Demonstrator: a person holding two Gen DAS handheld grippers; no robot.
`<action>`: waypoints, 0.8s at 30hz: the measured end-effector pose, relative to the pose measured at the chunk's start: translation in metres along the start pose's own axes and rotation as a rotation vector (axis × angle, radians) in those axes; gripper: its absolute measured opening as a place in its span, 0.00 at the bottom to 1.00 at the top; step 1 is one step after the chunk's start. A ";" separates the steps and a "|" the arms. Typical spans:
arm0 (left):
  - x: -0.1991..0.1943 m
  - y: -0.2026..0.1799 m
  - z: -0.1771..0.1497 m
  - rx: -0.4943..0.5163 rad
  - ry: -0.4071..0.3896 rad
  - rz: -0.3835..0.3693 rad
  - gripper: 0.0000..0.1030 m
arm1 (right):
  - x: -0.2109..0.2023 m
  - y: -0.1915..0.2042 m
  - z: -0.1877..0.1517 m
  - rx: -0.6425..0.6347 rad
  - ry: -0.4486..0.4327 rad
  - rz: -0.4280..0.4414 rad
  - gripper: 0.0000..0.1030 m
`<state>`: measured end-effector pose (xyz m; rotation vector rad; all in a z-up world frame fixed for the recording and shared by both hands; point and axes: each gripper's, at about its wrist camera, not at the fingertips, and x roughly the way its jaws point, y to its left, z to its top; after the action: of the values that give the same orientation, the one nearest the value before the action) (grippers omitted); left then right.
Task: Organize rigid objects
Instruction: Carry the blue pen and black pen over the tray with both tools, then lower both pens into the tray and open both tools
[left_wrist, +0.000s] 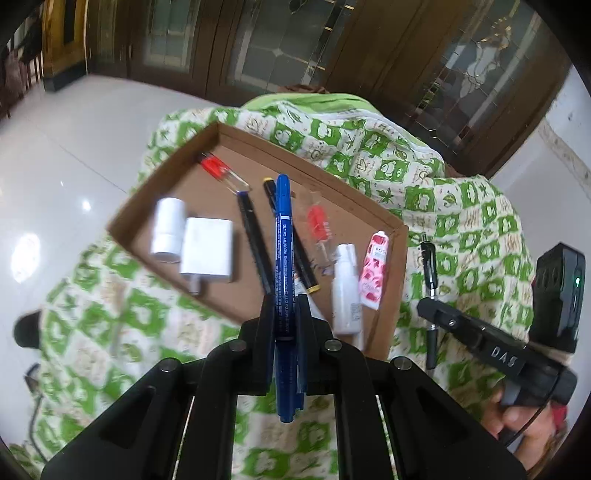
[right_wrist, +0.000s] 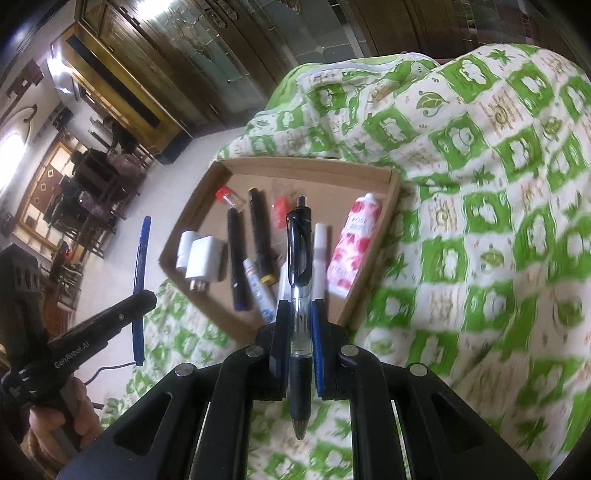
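Pens: we carry 2 above the cardboard tray (left_wrist: 400, 258), the left gripper (left_wrist: 286, 314) pinching the blue marker (left_wrist: 282, 236), the right gripper (right_wrist: 300, 325) pinching the black pen (right_wrist: 298, 258); next, lower and release inside.

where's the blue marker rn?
Clamped upright in the left tongs: the blue marker hangs above the cardboard tray, not in it. The right wrist view shows it left of the tray.

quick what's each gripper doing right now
Left gripper: closed on the blue marker, held above the cardboard tray.
Right gripper: closed on the black pen.
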<state>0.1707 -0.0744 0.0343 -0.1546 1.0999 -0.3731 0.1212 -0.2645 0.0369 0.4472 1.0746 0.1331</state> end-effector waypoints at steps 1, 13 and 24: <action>0.006 -0.001 0.002 -0.010 0.010 -0.006 0.07 | 0.002 -0.002 0.001 0.006 0.001 0.003 0.09; 0.067 -0.009 0.015 -0.096 0.107 0.007 0.07 | 0.015 -0.008 0.005 0.043 0.036 0.046 0.09; 0.093 0.002 0.039 -0.116 0.130 0.071 0.07 | 0.059 -0.002 0.044 -0.059 0.086 0.002 0.09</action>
<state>0.2432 -0.1094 -0.0263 -0.1950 1.2526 -0.2583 0.1877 -0.2601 0.0057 0.3916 1.1517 0.1866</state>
